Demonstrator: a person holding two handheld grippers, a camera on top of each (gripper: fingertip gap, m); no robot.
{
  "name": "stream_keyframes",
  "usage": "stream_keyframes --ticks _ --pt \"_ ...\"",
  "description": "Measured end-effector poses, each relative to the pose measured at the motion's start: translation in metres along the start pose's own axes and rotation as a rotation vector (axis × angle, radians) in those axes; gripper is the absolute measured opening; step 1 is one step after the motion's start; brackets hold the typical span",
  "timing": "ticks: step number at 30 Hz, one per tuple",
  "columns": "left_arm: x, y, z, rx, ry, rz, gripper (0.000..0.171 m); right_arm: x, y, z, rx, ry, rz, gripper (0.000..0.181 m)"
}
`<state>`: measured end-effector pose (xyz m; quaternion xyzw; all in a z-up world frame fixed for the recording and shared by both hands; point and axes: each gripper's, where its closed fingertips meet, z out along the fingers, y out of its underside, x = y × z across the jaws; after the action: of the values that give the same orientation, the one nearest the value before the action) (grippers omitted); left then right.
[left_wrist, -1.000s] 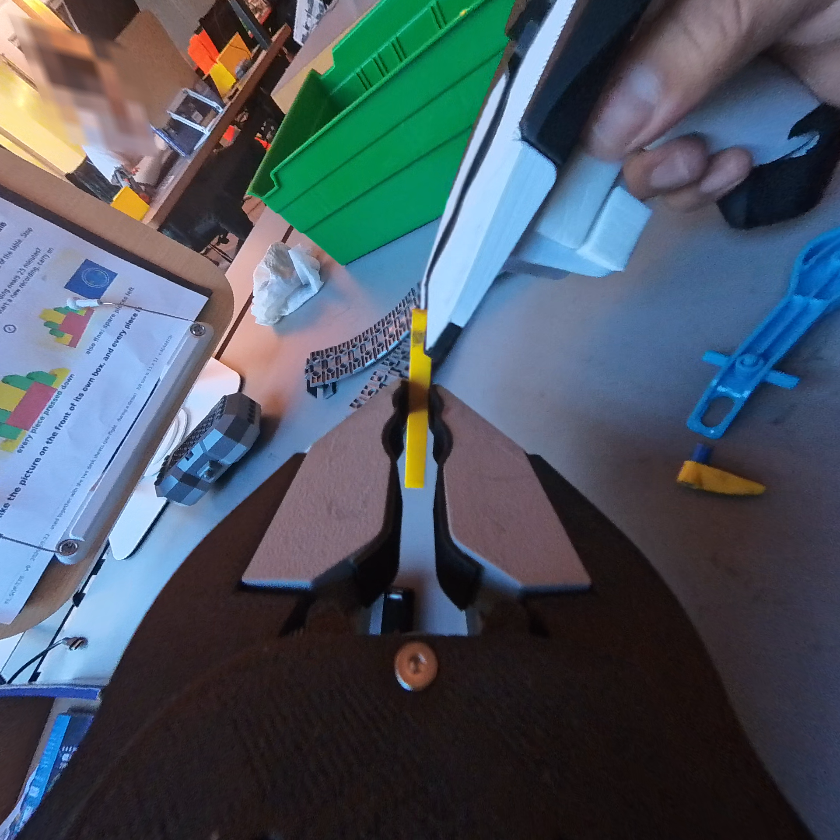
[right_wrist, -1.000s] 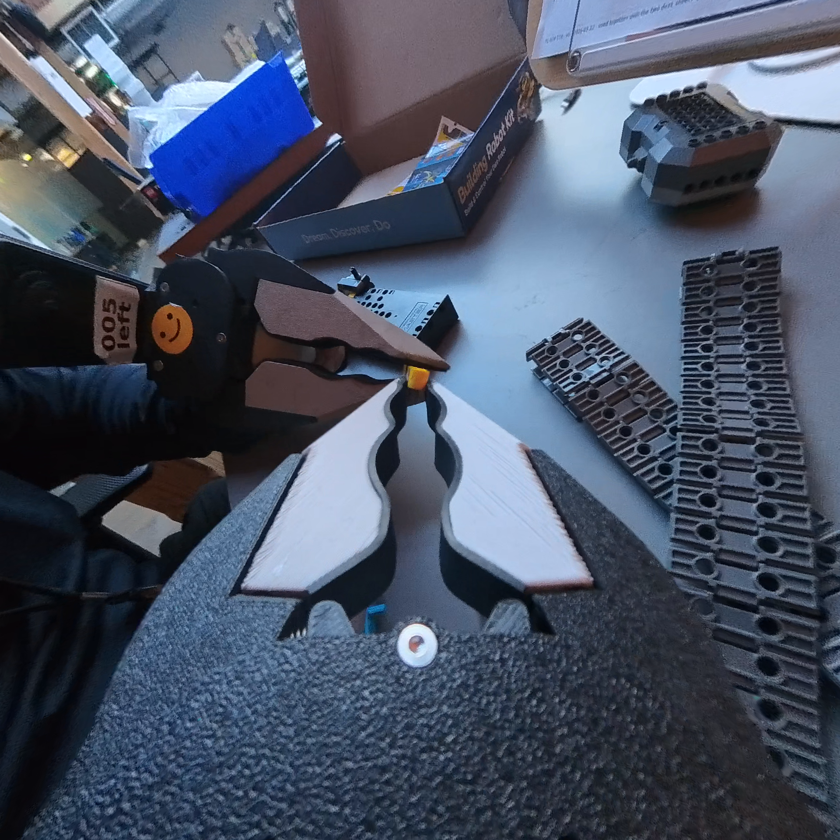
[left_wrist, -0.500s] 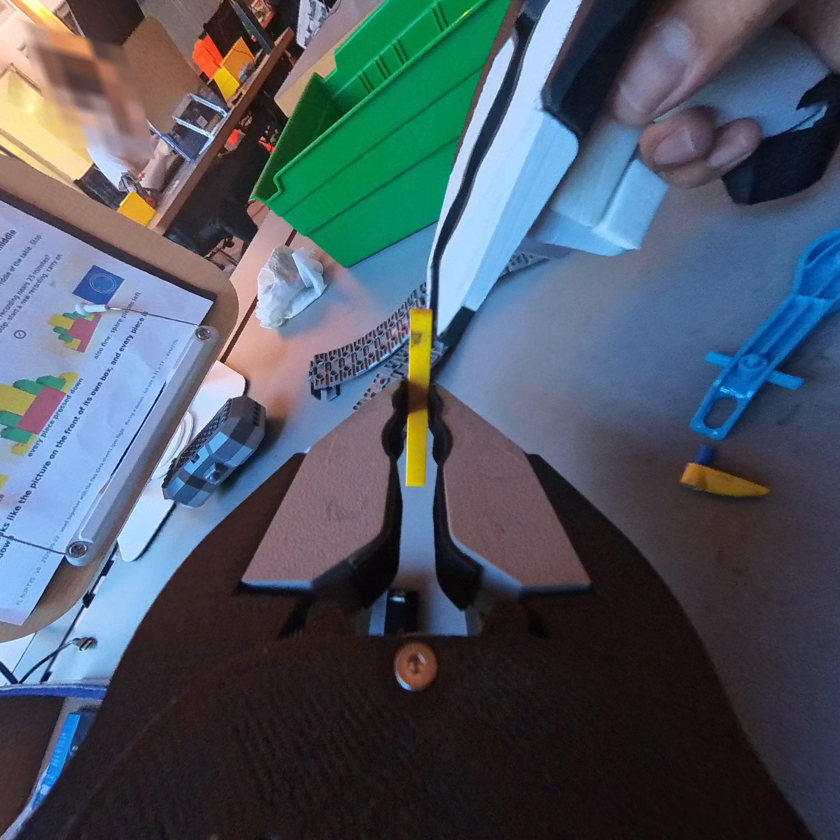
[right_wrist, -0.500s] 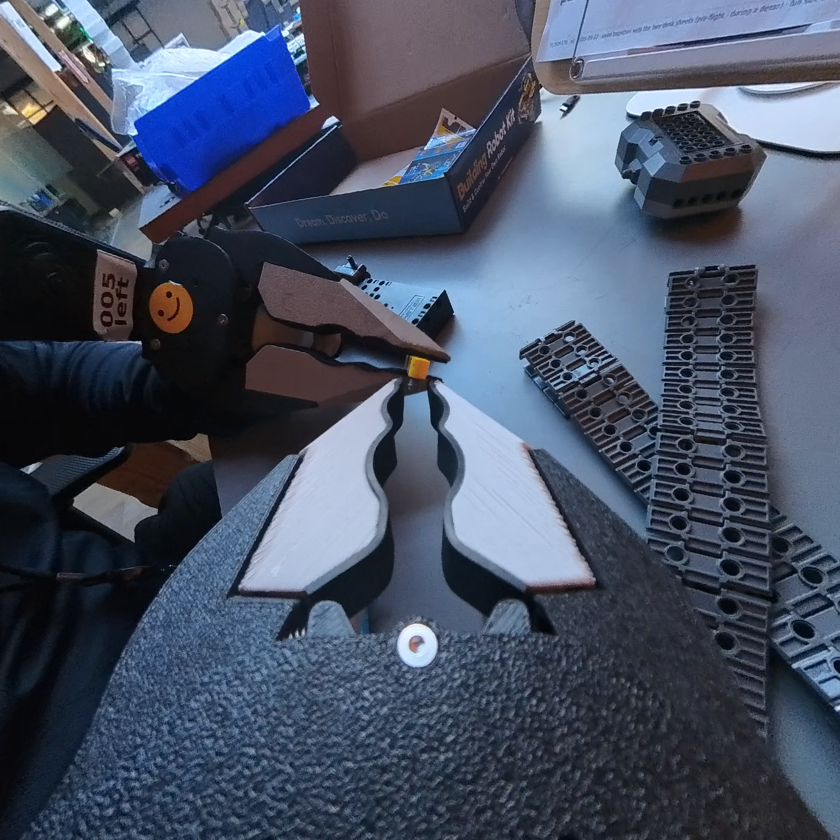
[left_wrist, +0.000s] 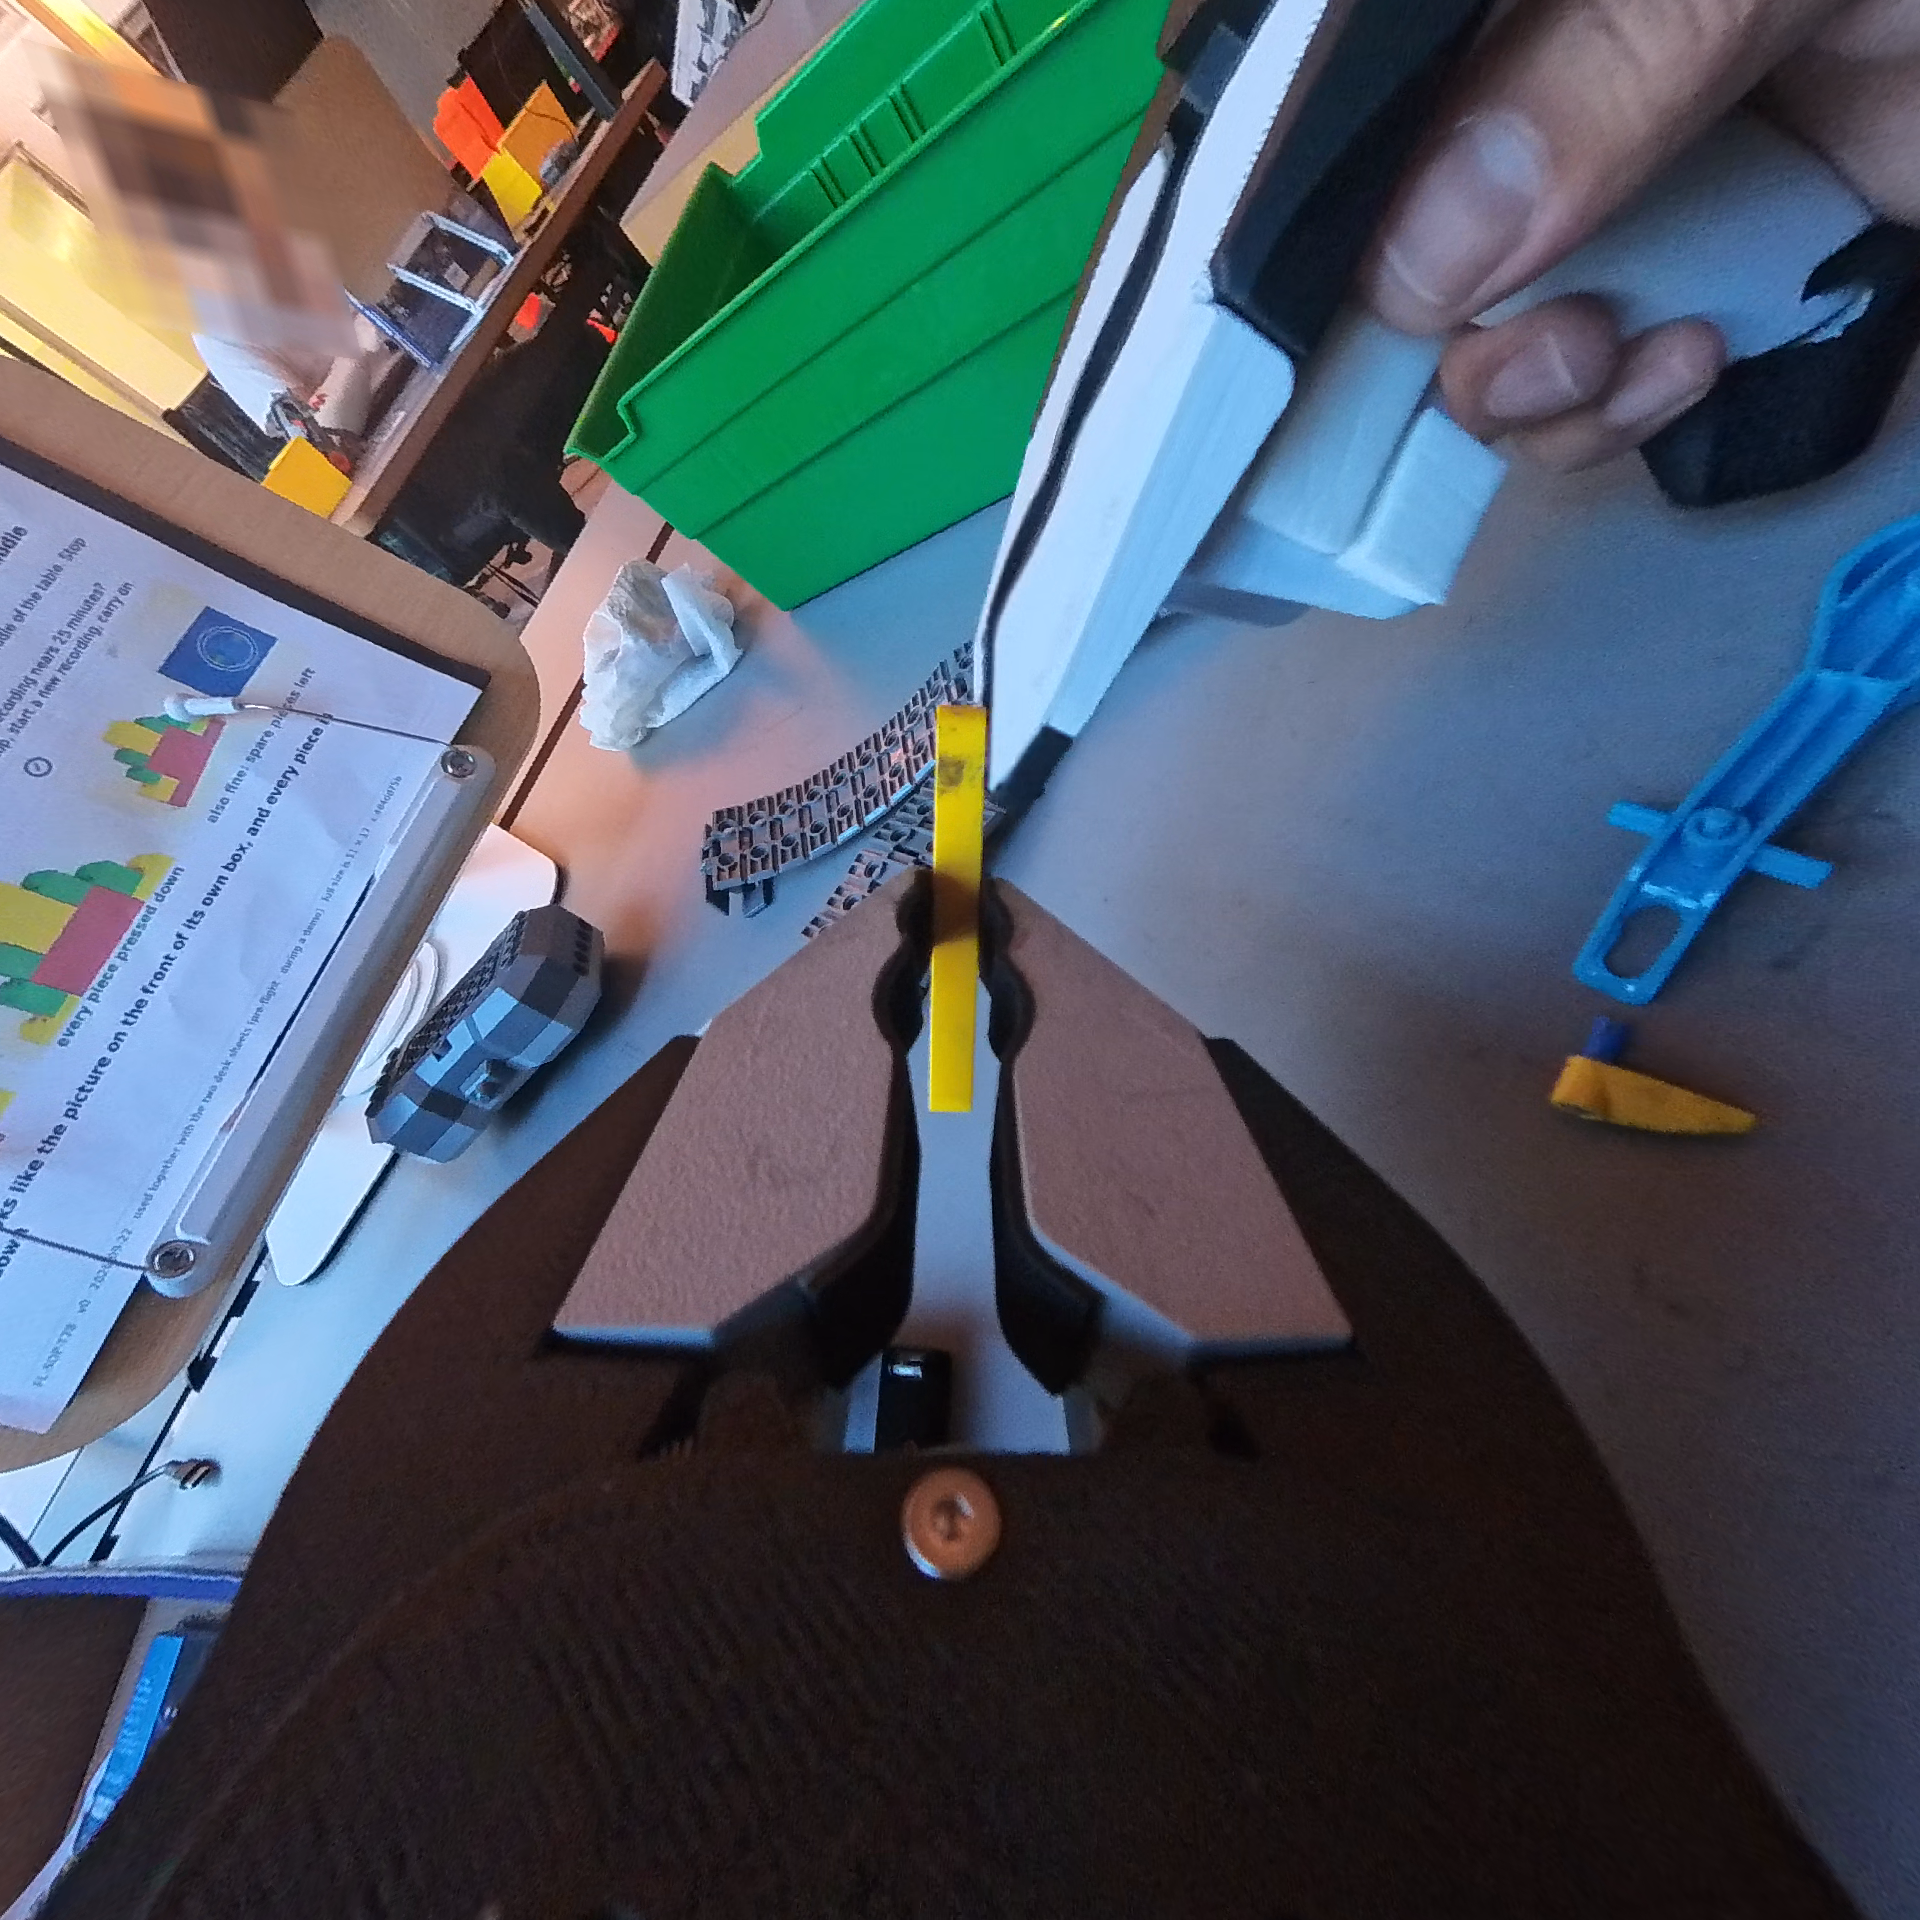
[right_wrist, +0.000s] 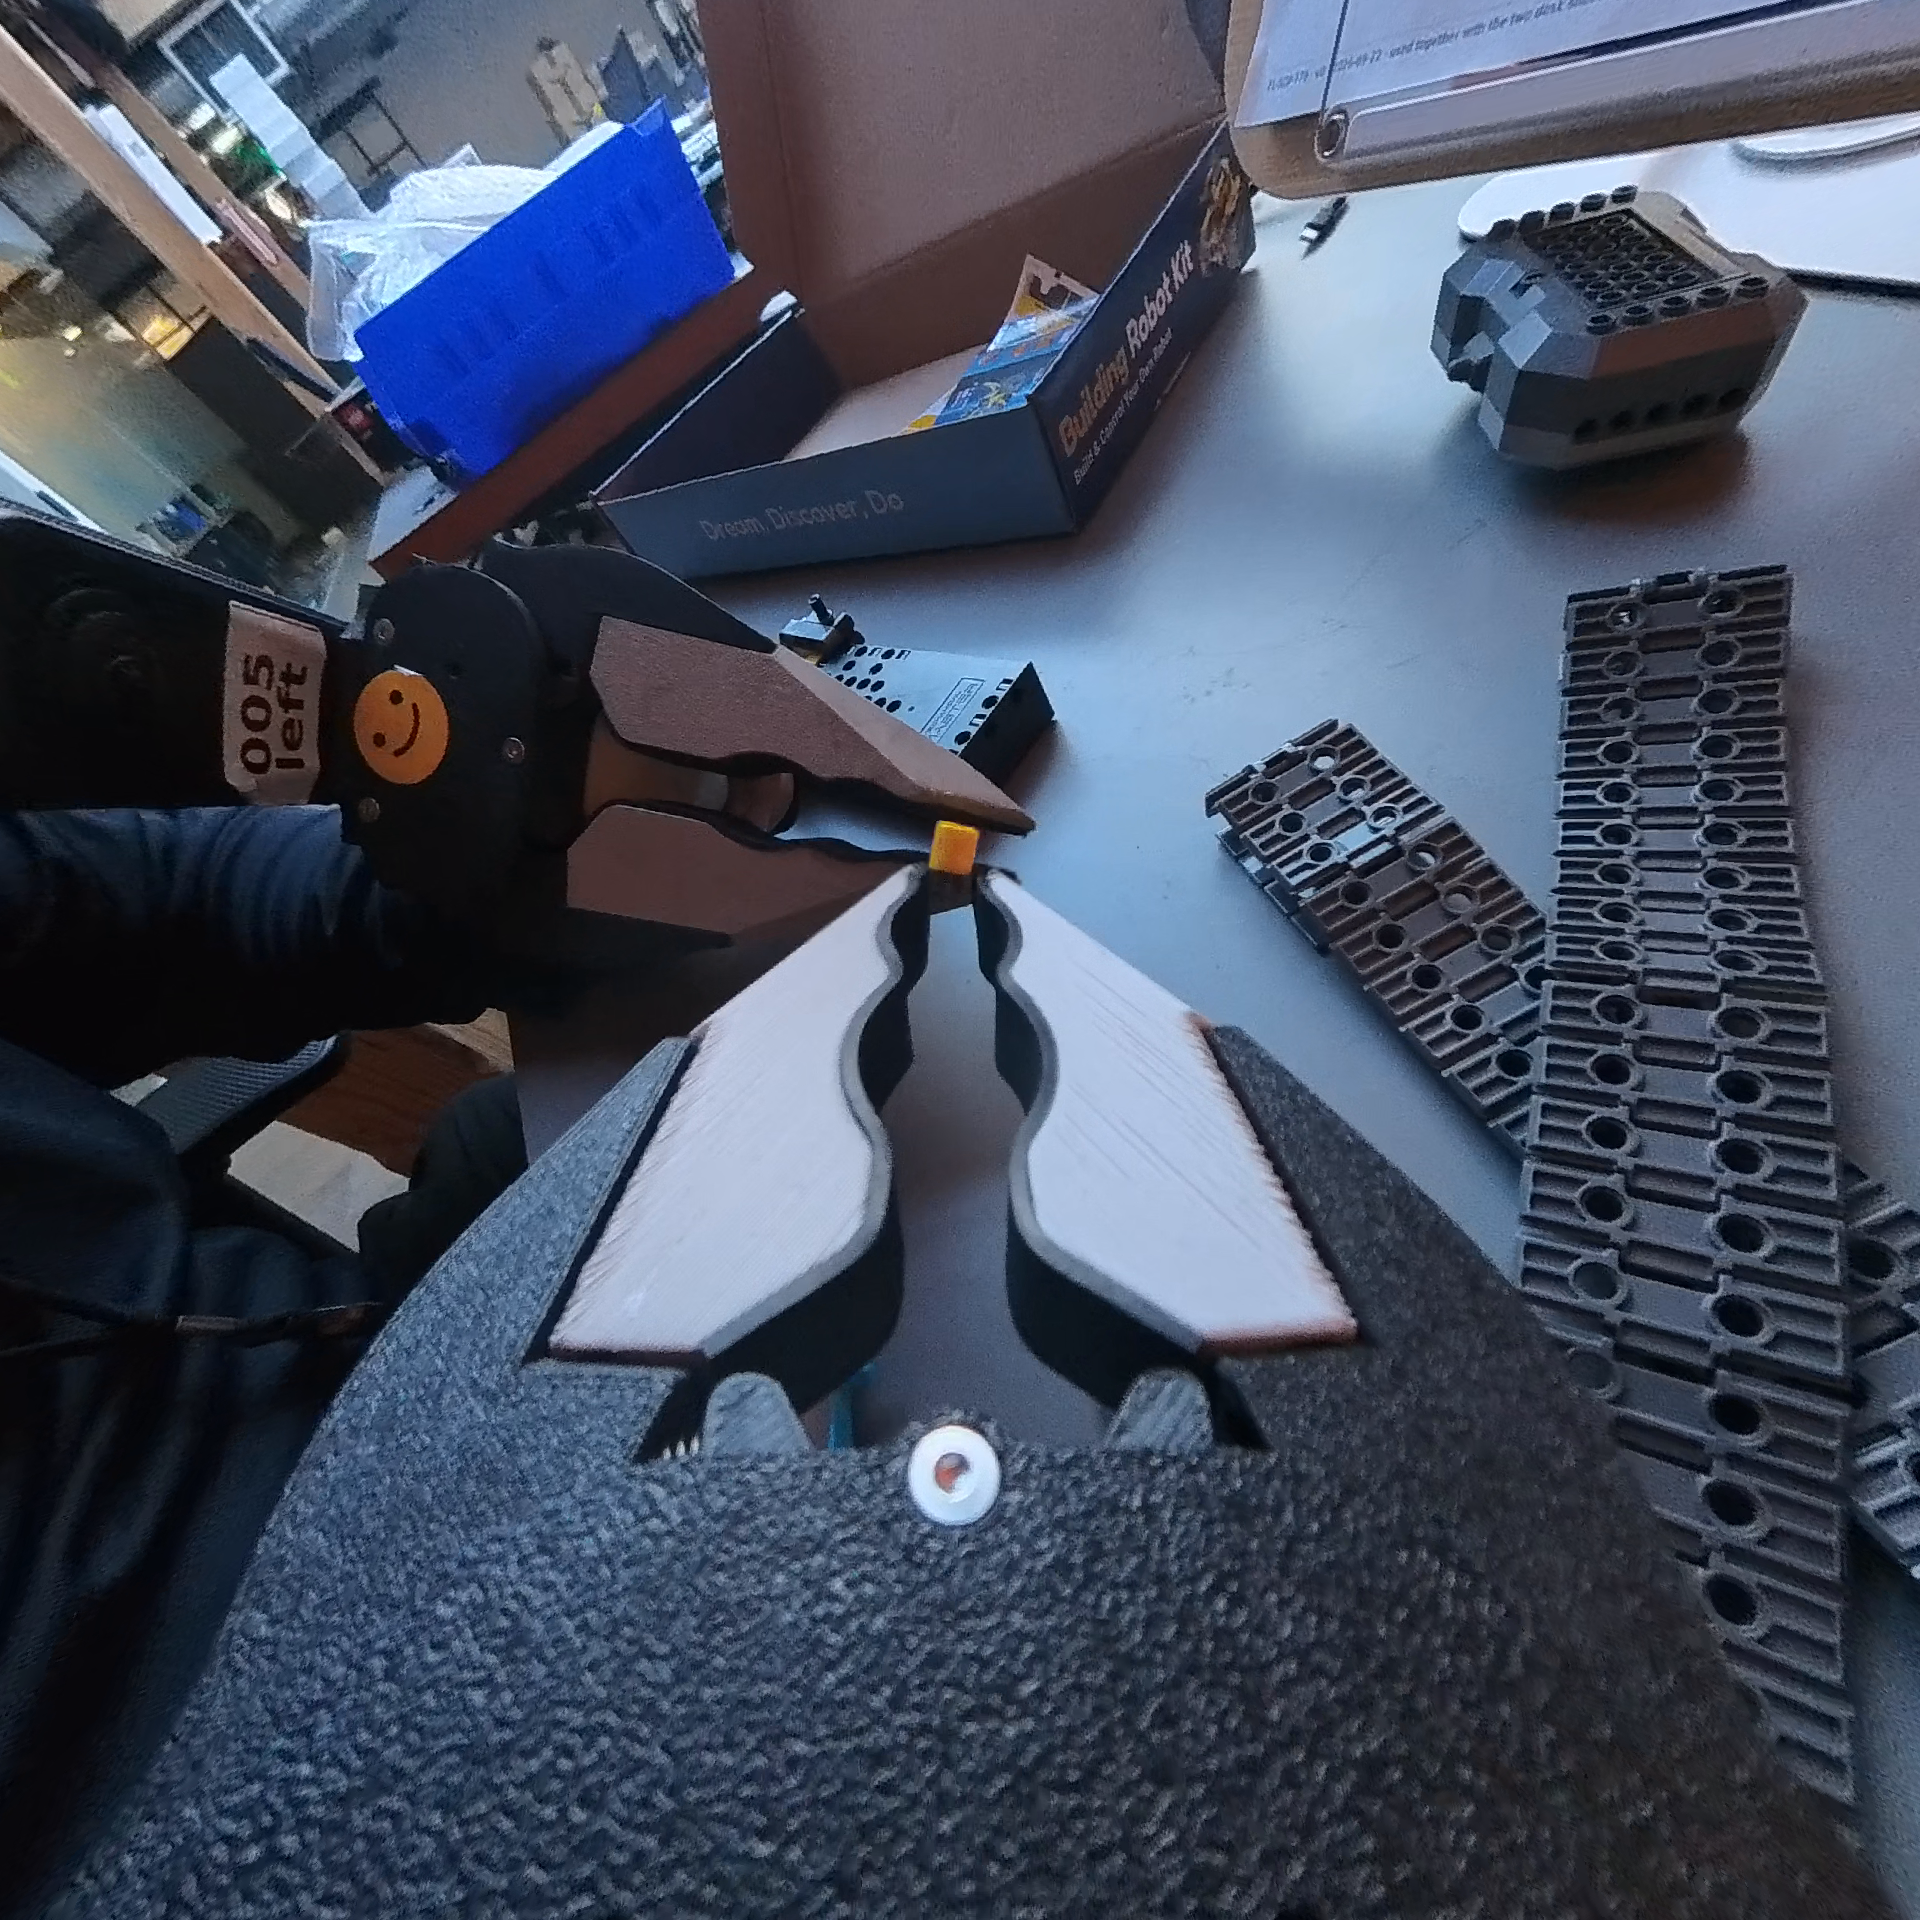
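Observation:
My left gripper (left_wrist: 956, 894) is shut on a thin yellow bar (left_wrist: 956, 987) that stands up through its tips above the grey table (left_wrist: 1351, 935). In the right wrist view the left gripper (right_wrist: 977, 831) comes in from the left, and the bar's end (right_wrist: 953, 844) shows as a small yellow square. My right gripper (right_wrist: 948, 883) has its jaws drawn to a narrow gap, with the tips right at that end. I cannot tell whether they pinch it. In the left wrist view the right gripper (left_wrist: 1023, 774), held by a hand, sits just right of the bar's far end.
Dark track strips (right_wrist: 1683, 1039) and a grey block (right_wrist: 1621, 332) lie to the right. A black perforated block (right_wrist: 935, 707) and an open kit box (right_wrist: 935, 520) lie behind. A green bin (left_wrist: 883, 312), crumpled tissue (left_wrist: 655, 665), blue tool (left_wrist: 1766, 790), yellow wedge (left_wrist: 1652, 1107) and instruction sheet (left_wrist: 156, 935) surround. My left and right fingertips are right by each other.
The right gripper's tip has shifted slightly right off the bar's far end, so the whole end now shows. The left gripper's hold on the bar is unchanged.

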<state>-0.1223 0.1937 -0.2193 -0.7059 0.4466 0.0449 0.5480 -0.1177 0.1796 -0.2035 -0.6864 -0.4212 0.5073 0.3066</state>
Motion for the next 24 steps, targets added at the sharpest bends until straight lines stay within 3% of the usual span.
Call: stream_keyframes --ticks 7,10,13,15,20,24 --pt "0.0 0.001 -0.001 -0.006 -0.006 0.019 0.006 -0.001 0.001 0.001 -0.007 -0.03 0.004 0.001" --pt "0.004 0.007 0.003 -0.037 0.016 0.035 0.006 0.003 0.011 0.002 -0.101 -0.004 -0.071 0.0" --pt "-0.013 0.003 -0.003 -0.008 -0.055 0.009 0.006 0.02 0.037 0.004 -0.306 0.121 -0.207 0.0" --pt "-0.013 0.007 -0.003 -0.012 -0.03 -0.032 0.006 0.014 0.041 0.006 -0.309 0.104 -0.223 0.0" --pt "-0.003 0.001 0.001 0.01 0.004 -0.015 0.006 0.006 0.017 -0.007 -0.208 0.109 -0.217 0.001" --pt "0.003 0.0 0.003 0.03 0.046 -0.032 0.006 0.015 -0.03 -0.056 -0.141 0.295 -0.349 0.001"
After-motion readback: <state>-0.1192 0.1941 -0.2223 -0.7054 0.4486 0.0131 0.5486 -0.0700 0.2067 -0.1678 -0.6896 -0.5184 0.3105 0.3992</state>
